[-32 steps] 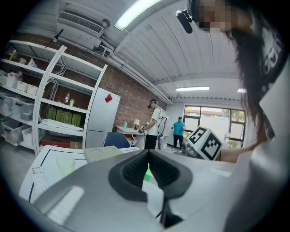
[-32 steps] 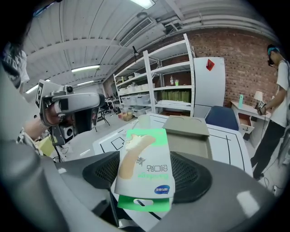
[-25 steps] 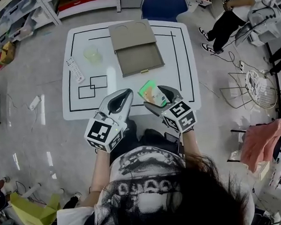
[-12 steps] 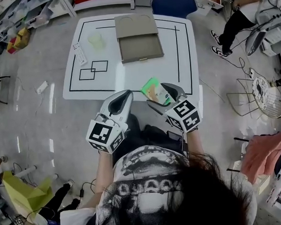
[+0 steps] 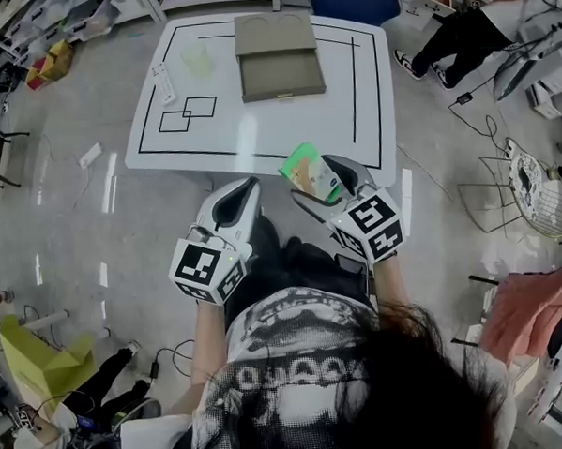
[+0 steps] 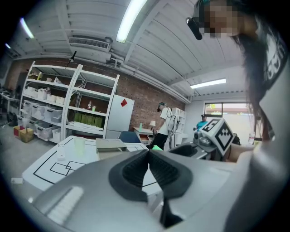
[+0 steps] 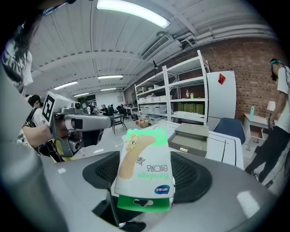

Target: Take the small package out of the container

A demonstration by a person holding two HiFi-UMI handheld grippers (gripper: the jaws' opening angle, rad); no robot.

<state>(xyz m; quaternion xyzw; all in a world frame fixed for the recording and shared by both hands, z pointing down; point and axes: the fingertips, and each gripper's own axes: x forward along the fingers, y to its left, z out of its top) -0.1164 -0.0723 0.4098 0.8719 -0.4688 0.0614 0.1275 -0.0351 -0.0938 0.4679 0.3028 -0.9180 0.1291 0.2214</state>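
Green bandage package, clamped in right gripper, appears clear of the 12-o'clock drawer box; left gripper closed, empty.

Head cam sits high over the table, looking steeply down, so it's far off. Both gripper views sit low just off the table's near edge, facing across it. All three catch the drawer box.

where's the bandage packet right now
In the head view the bandage packet is clamped in the right gripper, over the white table's near edge, far from the grey drawer box.
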